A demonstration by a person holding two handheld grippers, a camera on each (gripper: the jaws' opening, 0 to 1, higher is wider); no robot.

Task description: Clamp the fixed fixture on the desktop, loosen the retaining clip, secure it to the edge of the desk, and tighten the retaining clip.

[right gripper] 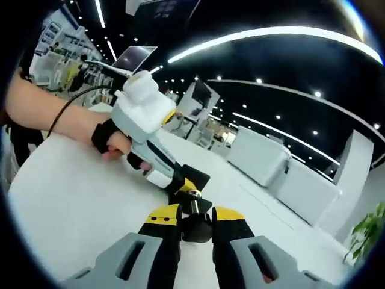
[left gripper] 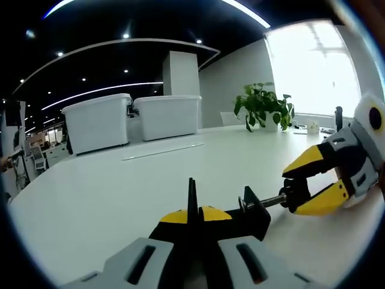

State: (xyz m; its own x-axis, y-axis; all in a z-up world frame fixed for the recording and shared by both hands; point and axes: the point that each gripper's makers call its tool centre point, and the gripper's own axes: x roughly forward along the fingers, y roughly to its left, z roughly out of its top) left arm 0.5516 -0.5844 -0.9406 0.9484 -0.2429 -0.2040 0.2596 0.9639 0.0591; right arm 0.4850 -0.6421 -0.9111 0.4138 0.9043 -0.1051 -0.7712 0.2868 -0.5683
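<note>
our left gripper (left gripper: 191, 218) jaws are pinched on the black fixture (left gripper: 255, 217) to steady it, while our right gripper (right gripper: 191, 224) grips its screw knob (right gripper: 194, 205), probably to loosen it.

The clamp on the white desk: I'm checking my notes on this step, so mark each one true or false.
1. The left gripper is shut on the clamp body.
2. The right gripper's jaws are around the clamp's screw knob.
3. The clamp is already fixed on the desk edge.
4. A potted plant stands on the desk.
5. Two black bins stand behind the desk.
1. True. The left gripper is shut on the clamp.
2. True. The right gripper has its jaws on either side of the screw knob.
3. False. It rests on the desk top, away from any edge.
4. True. The potted plant stands at the far end.
5. False. The two bins are white.
</note>
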